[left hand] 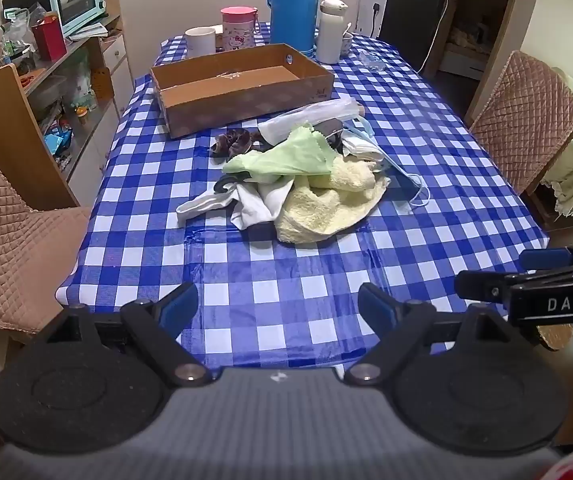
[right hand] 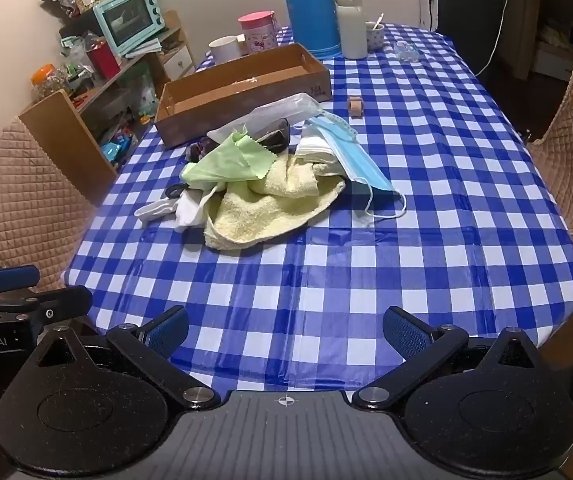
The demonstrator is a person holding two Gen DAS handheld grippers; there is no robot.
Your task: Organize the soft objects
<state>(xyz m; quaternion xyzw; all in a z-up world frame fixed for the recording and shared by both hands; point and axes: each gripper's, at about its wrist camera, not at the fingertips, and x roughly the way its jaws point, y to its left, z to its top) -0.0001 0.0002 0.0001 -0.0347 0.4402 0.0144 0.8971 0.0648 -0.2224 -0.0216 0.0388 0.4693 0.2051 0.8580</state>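
Both grippers hang over the near edge of a table, jaws spread wide with nothing between them. The left gripper (left hand: 278,304) and the right gripper (right hand: 285,330) sit side by side, well short of the pile. The table is covered in a blue and white checked cloth (right hand: 446,208). In the middle lies a heap of soft things: a pale yellow towel (right hand: 262,208) at the front, a light green cloth (right hand: 222,160) draped over its far left side, a blue face mask (right hand: 350,152) on the right with its ear loops trailing on the cloth, white fabric (left hand: 254,204) on the left, and a dark scrunchie (left hand: 232,142) behind. Just beyond the heap sits an open cardboard box (left hand: 246,100), empty. Further back stand a blue jug (left hand: 294,4), a white flask (left hand: 331,32), a pink cup (left hand: 238,28) and a white mug (left hand: 200,42).
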